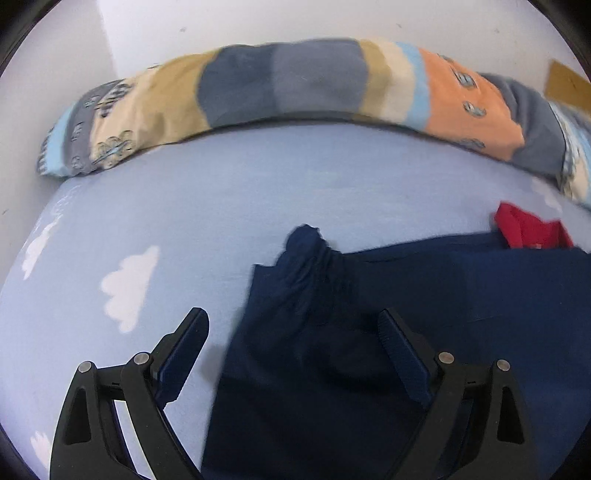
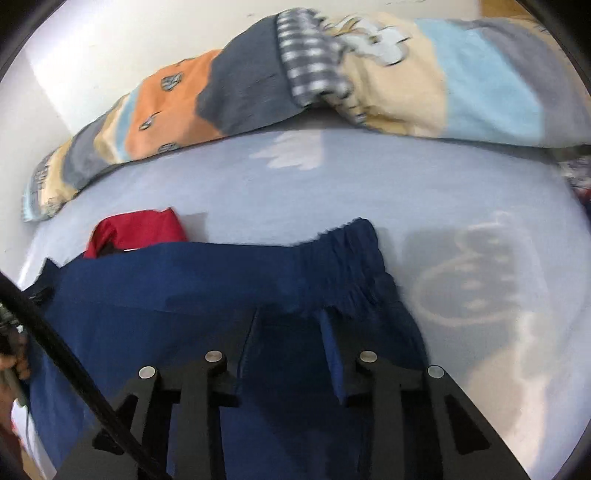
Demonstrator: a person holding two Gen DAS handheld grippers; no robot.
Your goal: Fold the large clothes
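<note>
Left wrist view: I am holding the left gripper (image 1: pixel 291 325) above a bed covered by a light blue sheet (image 1: pixel 221 199) printed with white clouds. The jaws are standing wide apart and released, with nothing pressed between the pads. The navy blue trousers (image 1: pixel 406 295) are lying flat on the sheet, filling the lower right of the view. Their gathered elastic waistband (image 1: pixel 306 247) is pointing away from the camera, just beyond the fingertips. The right finger is hanging over the navy fabric; the left finger is hanging over bare sheet, just beside the garment's edge. A red garment (image 1: pixel 528 229) is lying at the far right, touching the trousers' far edge. A rolled patchwork blanket (image 1: pixel 295 81) is lying along the white wall (image 1: pixel 258 18) at the far side of the bed.

Right wrist view: I am holding the right gripper (image 2: pixel 290 325) low over the same trousers (image 2: pixel 184 295), near the waistband (image 2: pixel 347 254). The jaws are partly closed, and navy fabric is lying between the fingers; I cannot tell whether the pads are pressing on it. The red garment (image 2: pixel 140 229) is showing beyond the trousers at the left. A black cable (image 2: pixel 55 350) is crossing the lower left corner.
</note>
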